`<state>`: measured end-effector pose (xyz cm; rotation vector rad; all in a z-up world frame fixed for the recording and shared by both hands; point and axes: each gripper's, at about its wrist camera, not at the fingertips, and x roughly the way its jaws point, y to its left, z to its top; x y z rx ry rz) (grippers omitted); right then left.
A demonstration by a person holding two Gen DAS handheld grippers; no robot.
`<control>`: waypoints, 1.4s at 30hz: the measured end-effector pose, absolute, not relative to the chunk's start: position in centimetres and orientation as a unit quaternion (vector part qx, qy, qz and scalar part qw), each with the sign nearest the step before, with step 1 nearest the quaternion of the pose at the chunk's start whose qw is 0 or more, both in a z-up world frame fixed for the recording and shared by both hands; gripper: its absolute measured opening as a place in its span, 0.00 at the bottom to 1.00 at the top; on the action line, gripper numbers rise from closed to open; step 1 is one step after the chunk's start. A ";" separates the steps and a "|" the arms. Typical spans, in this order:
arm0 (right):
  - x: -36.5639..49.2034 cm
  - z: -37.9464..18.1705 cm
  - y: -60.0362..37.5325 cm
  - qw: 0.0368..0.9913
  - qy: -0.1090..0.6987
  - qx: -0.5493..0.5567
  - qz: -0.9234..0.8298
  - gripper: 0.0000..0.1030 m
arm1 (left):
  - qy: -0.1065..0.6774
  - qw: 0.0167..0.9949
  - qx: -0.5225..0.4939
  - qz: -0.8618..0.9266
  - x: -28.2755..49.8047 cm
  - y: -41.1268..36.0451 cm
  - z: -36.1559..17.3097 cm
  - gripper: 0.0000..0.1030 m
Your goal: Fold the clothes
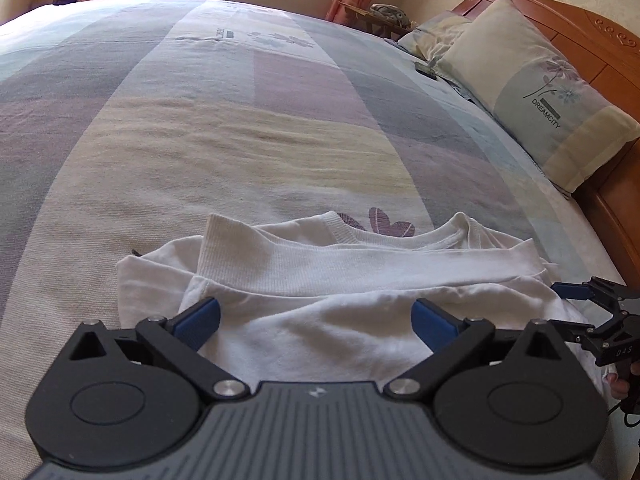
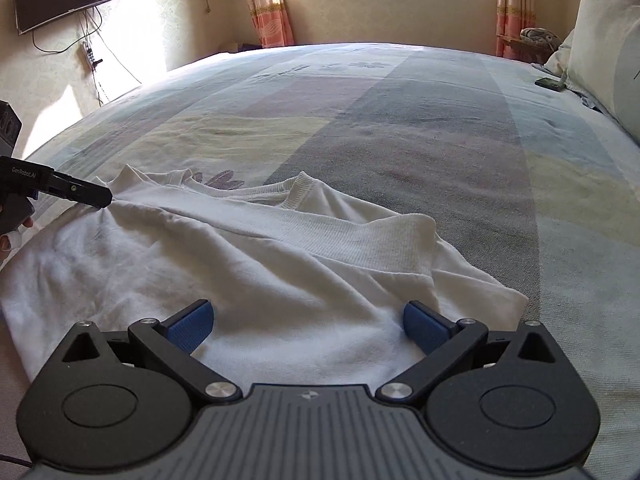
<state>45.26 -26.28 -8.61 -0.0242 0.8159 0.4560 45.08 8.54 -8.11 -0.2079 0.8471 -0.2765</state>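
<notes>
The white sweater (image 2: 248,264) lies on the bedspread (image 2: 400,120) near its front edge, sleeves crossed over the chest — partly folded, likely to narrow it. The right gripper (image 2: 306,326) and left gripper (image 1: 316,322) hang just above its lower part, jaws spread wide, gripping nothing — placed, I judge, for the hem. Pillows (image 1: 532,92) sit well apart.

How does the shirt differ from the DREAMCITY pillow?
1. Colour: the shirt is plain white; the pillow has pastel blocks, a flower print and lettering.
2. Pose: the shirt lies flat and wrinkled, with a sleeve folded across it; the pillow is plump and leans against the headboard.
3. Place: the shirt is right in front of both grippers; the pillow is farther off.
Shared: both rest on the bed.
</notes>
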 end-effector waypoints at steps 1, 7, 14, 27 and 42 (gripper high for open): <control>44.9 -7.7 -26.2 0.894 0.400 -0.005 0.202 1.00 | 0.403 0.898 -0.101 -0.146 44.2 8.4 -7.6 0.98; 39.0 -5.5 -26.0 0.879 0.397 0.047 0.259 1.00 | 0.416 0.891 -0.101 -0.150 37.9 7.5 -8.1 0.98; 33.9 -9.2 -26.8 0.875 0.421 0.044 0.235 1.00 | 0.427 0.888 -0.142 -0.094 33.9 9.4 -9.7 0.98; 32.2 -10.2 -24.1 0.898 0.395 -0.041 0.189 1.00 | 0.424 0.891 -0.149 -0.071 30.7 9.0 -9.7 0.99; 32.0 -10.4 -23.7 0.904 0.388 -0.051 0.174 1.00 | 0.453 0.888 -0.059 -0.057 32.0 6.2 -10.6 0.99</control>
